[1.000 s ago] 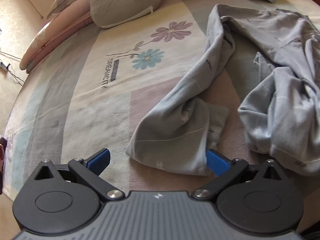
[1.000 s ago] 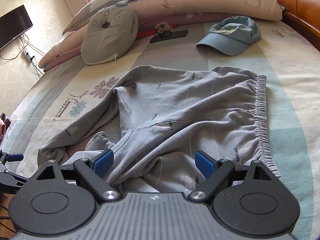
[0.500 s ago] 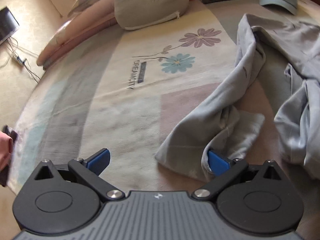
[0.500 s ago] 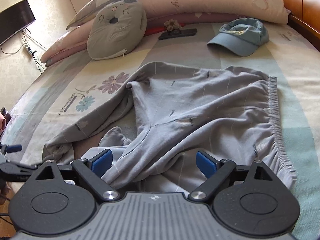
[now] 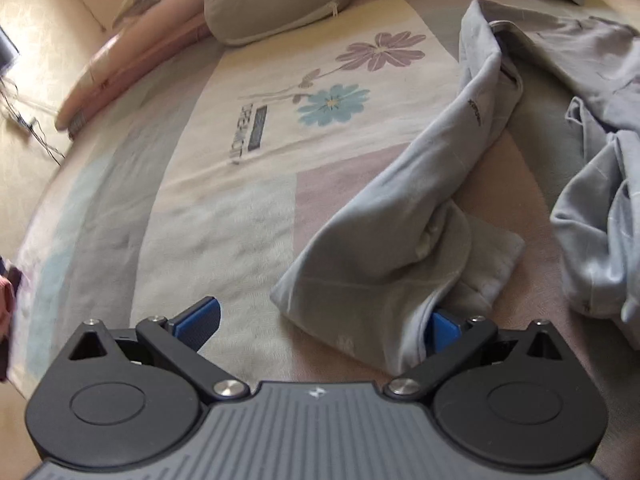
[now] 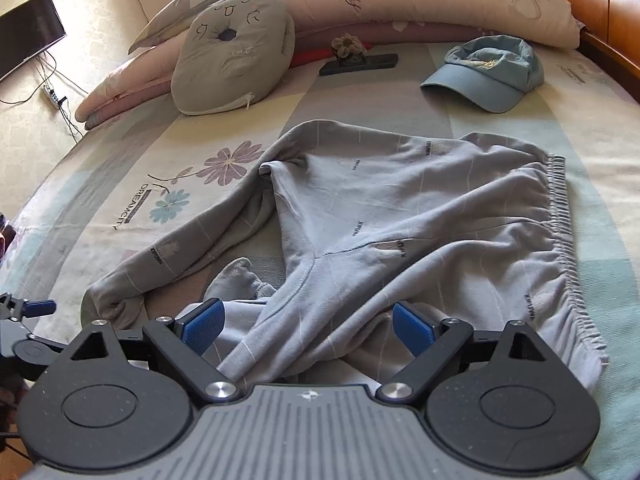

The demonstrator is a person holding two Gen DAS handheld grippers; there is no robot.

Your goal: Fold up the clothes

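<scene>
With both jaws wide and holding nothing, the left gripper [image 5: 318, 322] should close on the trouser leg [image 5: 400, 256] hem at its 3 o'clock pad, seemingly touching cloth, while the right gripper [image 6: 308, 322] pinches the other leg [image 6: 320, 320].

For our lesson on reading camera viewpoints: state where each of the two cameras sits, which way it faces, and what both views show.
Left wrist: sits on the left gripper, low over the bed, facing the pillows; looks at one leg end of the grey trousers; its own open blue-padded fingers show.
Right wrist: sits on the right gripper, facing the wooden headboard over the trousers' other leg; its open fingers show, with the left gripper at the left edge.
Shared: trousers, cat cushion, blue cap, flower print.
</scene>
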